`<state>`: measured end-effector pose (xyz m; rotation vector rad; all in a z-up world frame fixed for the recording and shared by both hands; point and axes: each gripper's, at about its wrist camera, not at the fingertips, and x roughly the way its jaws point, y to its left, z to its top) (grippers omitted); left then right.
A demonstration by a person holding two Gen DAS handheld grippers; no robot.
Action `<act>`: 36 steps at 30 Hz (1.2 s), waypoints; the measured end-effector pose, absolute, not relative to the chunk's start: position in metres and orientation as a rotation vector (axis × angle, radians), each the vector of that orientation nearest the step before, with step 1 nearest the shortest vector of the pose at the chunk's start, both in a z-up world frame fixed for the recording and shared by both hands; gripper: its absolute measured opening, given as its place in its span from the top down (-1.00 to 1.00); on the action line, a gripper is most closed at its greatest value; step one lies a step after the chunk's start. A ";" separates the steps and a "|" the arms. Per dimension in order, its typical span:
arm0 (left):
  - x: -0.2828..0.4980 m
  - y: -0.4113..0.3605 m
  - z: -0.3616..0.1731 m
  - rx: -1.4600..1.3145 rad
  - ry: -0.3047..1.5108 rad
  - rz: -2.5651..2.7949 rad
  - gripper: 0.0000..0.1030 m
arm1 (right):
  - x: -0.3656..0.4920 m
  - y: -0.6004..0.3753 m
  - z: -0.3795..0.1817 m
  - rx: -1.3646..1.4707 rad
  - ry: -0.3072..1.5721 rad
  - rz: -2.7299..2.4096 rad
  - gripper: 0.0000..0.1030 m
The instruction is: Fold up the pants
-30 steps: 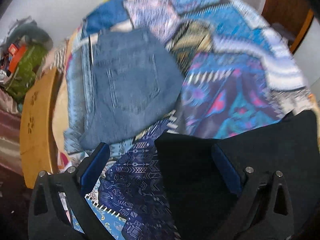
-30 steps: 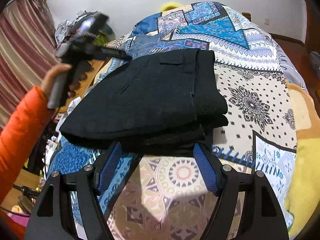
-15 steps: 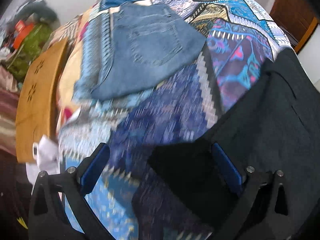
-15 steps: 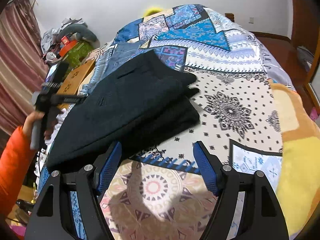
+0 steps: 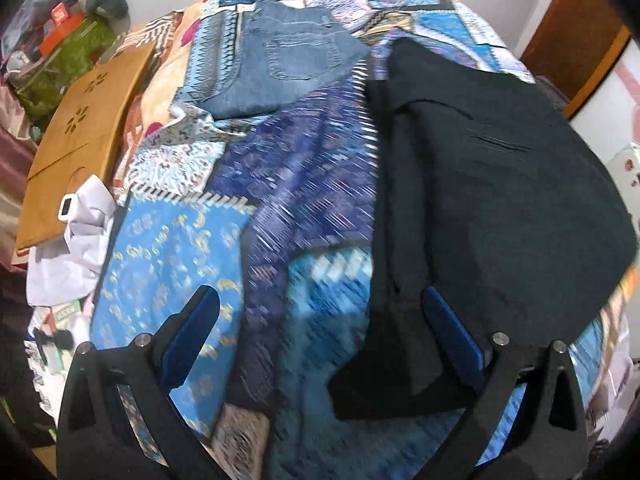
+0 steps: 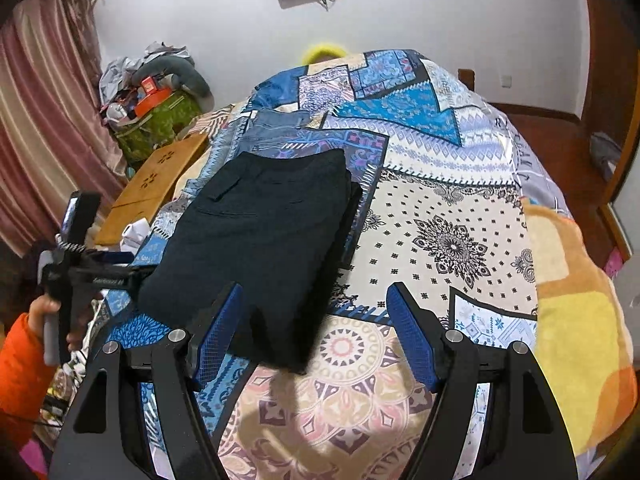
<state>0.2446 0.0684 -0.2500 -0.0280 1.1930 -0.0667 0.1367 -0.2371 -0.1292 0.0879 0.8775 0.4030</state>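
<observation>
Folded black pants [image 6: 256, 248] lie lengthwise on the bed [image 6: 460, 208], just ahead-left of the right gripper [image 6: 314, 332]; both grippers' fingers [image 6: 412, 340] apart, empty.

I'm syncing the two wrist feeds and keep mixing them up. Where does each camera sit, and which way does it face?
Left wrist: rides the left gripper, jaws open, looking across the patterned bedspread at folded blue jeans.
Right wrist: rides the right gripper, jaws open, facing the wall; the orange-sleeved left hand shows.
Shared: the folded black pants, jeans, bedspread and the brown wooden board.
</observation>
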 end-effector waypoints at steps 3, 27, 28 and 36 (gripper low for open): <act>0.233 0.061 -0.242 -0.006 1.151 -0.066 -1.00 | 0.136 -0.230 -0.131 0.071 0.877 0.403 -0.39; 0.223 0.067 -0.228 0.110 1.023 0.033 -0.15 | 0.146 -0.224 -0.153 0.059 0.925 0.431 0.25; 0.225 0.069 -0.224 0.104 1.016 0.032 -0.15 | 0.148 -0.228 -0.150 0.060 0.918 0.418 0.25; 0.260 0.057 -0.183 0.090 0.886 -0.028 -0.35 | 0.188 -0.235 -0.122 0.055 0.864 0.413 0.25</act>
